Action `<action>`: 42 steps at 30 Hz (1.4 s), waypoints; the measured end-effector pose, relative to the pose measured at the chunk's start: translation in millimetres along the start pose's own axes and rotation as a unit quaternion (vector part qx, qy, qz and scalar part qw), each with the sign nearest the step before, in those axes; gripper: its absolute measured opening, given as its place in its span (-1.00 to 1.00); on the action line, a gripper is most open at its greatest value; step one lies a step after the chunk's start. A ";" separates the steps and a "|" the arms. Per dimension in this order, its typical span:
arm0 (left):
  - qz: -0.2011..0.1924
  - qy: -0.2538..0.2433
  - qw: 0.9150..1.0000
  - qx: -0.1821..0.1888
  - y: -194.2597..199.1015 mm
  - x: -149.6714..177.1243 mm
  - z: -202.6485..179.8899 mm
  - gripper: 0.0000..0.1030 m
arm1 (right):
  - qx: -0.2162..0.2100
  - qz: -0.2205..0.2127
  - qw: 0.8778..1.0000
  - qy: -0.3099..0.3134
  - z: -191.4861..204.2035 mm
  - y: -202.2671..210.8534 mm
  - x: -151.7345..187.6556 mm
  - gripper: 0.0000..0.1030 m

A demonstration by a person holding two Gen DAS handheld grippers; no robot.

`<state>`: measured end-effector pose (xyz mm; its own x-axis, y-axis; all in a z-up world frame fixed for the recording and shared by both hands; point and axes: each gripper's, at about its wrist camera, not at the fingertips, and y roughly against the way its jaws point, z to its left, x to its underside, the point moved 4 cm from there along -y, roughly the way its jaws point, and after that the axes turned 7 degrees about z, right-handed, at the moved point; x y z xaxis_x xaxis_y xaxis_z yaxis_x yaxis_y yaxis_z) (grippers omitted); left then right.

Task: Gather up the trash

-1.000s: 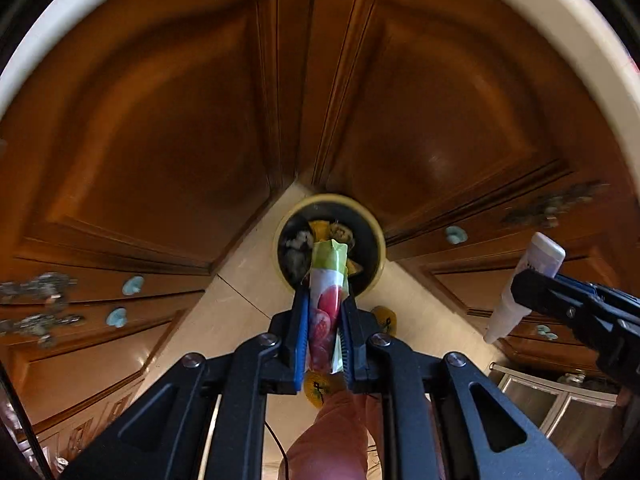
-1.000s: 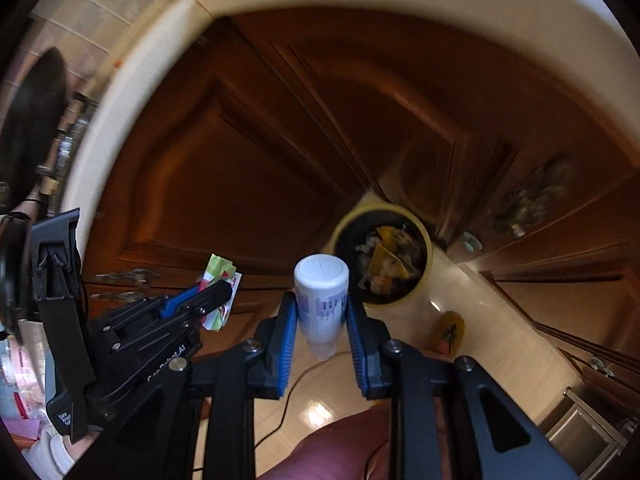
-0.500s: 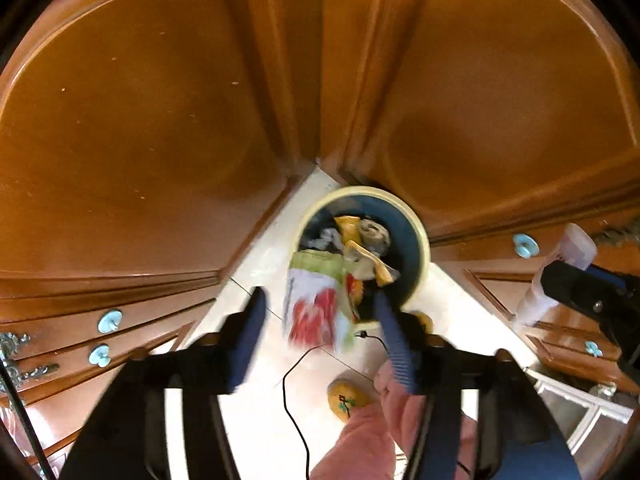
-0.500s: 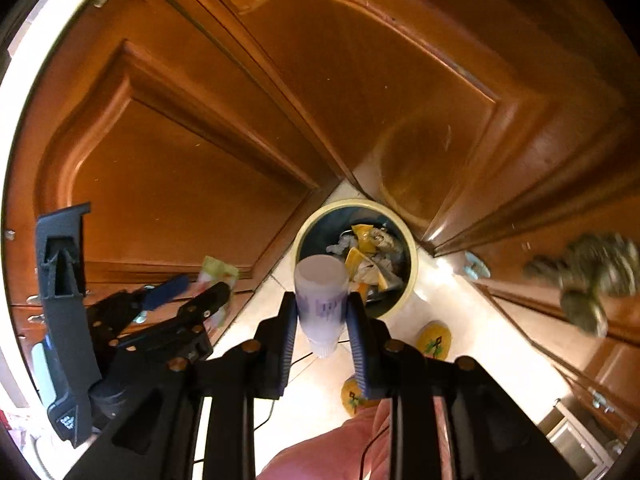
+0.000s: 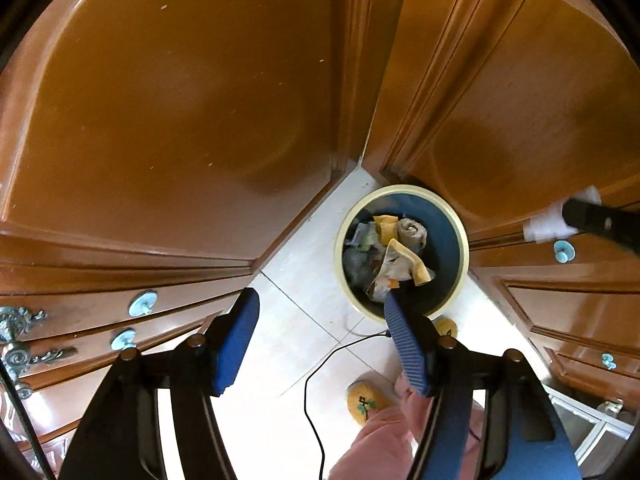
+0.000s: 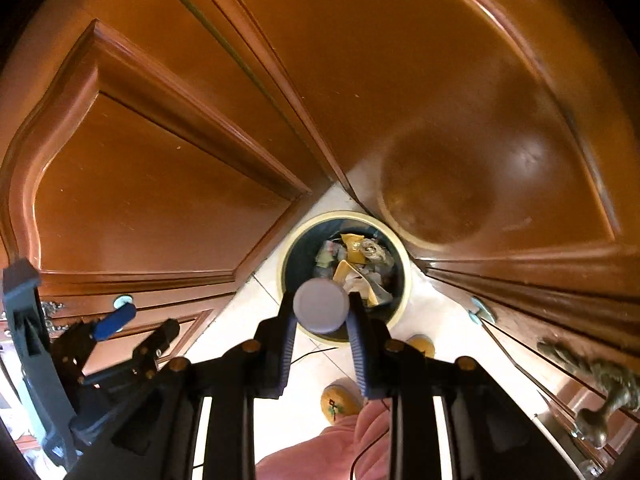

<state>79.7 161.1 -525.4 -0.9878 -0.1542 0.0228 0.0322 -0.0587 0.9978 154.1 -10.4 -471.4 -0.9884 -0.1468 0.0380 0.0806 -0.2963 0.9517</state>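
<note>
A round bin with a cream rim (image 5: 464,248) (image 6: 406,280) stands on the tiled floor in the corner between wooden cabinets. It holds crumpled trash (image 5: 400,256) (image 6: 356,256). My left gripper (image 5: 320,304) (image 6: 144,322) hangs over the floor just left of the bin, open, with nothing between its blue pads (image 5: 236,340). My right gripper (image 6: 322,302) (image 5: 600,220) is shut on a white plastic bottle (image 6: 320,306) (image 5: 548,228) above the bin's near edge, its end facing the camera.
Brown cabinet doors (image 5: 180,100) rise close behind the bin on both sides. Drawers with pale blue knobs (image 5: 142,303) flank it. On the pale floor tiles lie a black cable (image 5: 312,400) and yellow slippers (image 5: 366,400) on a person's feet in pink trousers (image 6: 320,452).
The left jaws opened and let go of the green and red wrapper, which fell toward the bin. Both grippers came down closer to the bin; the right kept its bottle.
</note>
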 end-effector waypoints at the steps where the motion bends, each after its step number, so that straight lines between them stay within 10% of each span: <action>1: 0.000 0.000 1.000 -0.001 -0.1 0.9 1.4 0.26 | -0.004 -0.001 1.000 0.002 1.4 1.9 -0.1 -0.51; 28: 0.002 0.024 0.999 0.024 -6.3 9.6 0.5 0.64 | -0.036 -0.032 0.999 0.010 3.4 8.2 19.5 -0.28; 42: -0.016 -0.014 0.998 0.052 80.9 42.0 -24.3 0.99 | -0.039 -0.052 0.998 0.004 -0.2 89.2 74.0 0.04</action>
<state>44.6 125.9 -445.3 -0.9920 -0.1258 -0.0096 -0.0147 0.0396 0.9991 88.2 -47.8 -383.7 -0.9911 -0.1182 -0.0618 -0.0121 -0.3819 0.9241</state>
